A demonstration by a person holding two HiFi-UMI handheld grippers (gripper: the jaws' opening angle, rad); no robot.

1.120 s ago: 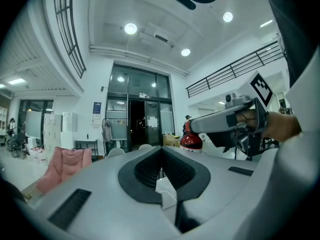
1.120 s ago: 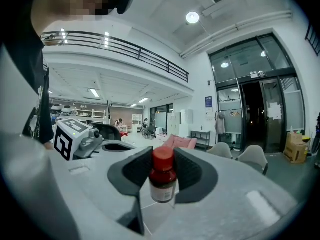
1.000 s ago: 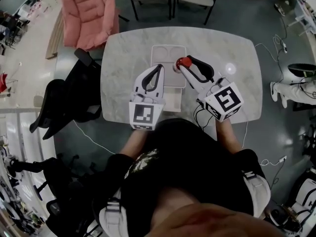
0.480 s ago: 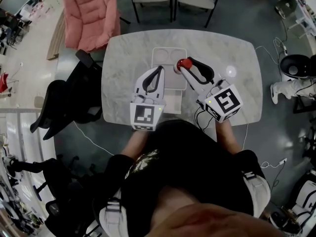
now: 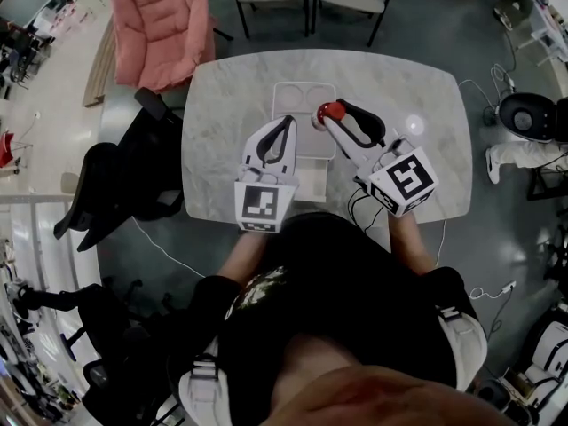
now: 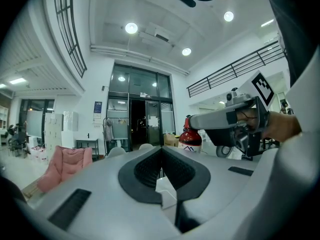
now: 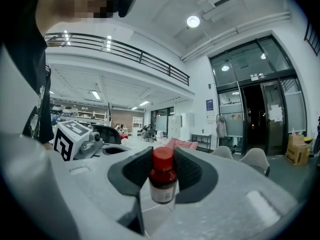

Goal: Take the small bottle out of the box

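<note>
**Head view and both gripper views: small bottle gripped at the box's right rim**

Head view: the white box (image 5: 302,85) lies on the marble counter (image 5: 222,96) in front of me. My right hand-held gripper (image 5: 333,114) reaches in from the box's right side. Its jaws are closed around the small bottle (image 5: 332,110), whose red cap sits over the box's right rim. My left hand-held gripper (image 5: 286,122) lies over the box's left part, with its tips drawn together.

Left gripper view: my two pads meet at the tips with nothing between them. A patch of the white box shows below, through the gap behind the tips. Over the box's right side, the bottle stands upright in the other gripper's jaws.

Right gripper view: the bottle stands upright between my pads, which both press its sides. It has a red cap, a brown body and a white label. The white of the box shows beneath it, but I cannot tell whether its base is clear of the box.
</note>
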